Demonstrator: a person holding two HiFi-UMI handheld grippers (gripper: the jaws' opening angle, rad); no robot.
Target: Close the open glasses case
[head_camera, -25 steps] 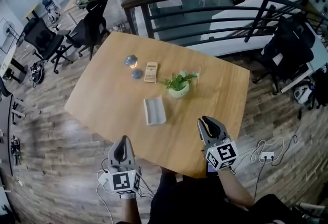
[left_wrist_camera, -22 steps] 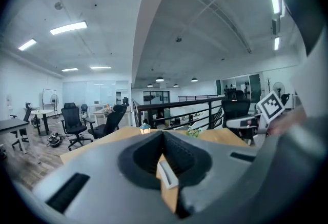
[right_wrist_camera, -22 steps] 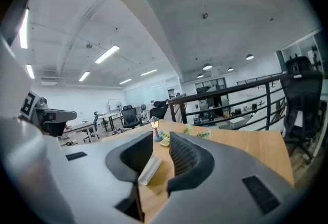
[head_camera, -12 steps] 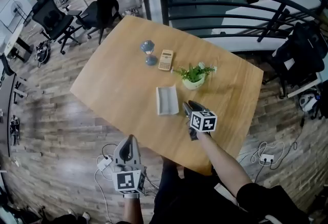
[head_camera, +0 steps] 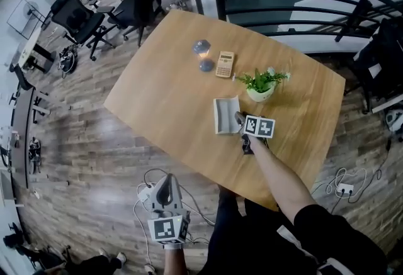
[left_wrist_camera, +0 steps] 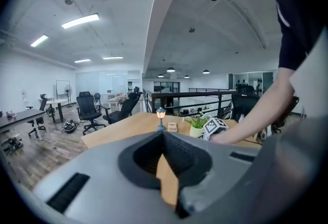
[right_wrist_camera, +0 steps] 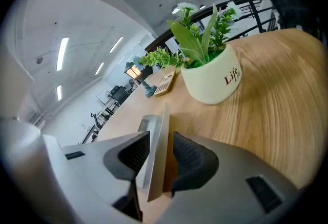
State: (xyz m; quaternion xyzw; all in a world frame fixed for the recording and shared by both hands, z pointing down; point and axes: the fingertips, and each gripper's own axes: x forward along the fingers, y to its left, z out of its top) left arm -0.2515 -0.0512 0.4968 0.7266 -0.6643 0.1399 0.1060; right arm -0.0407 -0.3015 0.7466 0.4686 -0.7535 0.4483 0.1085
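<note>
Between the right jaws: raised lid point(right_wrist_camera: 157, 159) of the glasses case point(head_camera: 223, 116); right gripper point(right_wrist_camera: 160, 134) wide, jaws just opened, pads not clamped on it.
Left gripper point(left_wrist_camera: 164, 135): jaws together, empty, off the table point(head_camera: 164, 97).
Case: open on the table, just beside the plant point(head_camera: 261, 85).
Handling (judged): light, stiff, hinged; may slide on wood; press the lid near its free edge.
Count: one case, one plant, one calculator point(head_camera: 225, 64), one lamp point(head_camera: 201, 48), two grippers.

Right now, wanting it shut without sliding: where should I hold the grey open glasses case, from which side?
Probably take the grey glasses case by its raised lid, from its near short end: it stands thin and edge-on. The right gripper, jaws just opened wider, straddles it without pinching.
</note>
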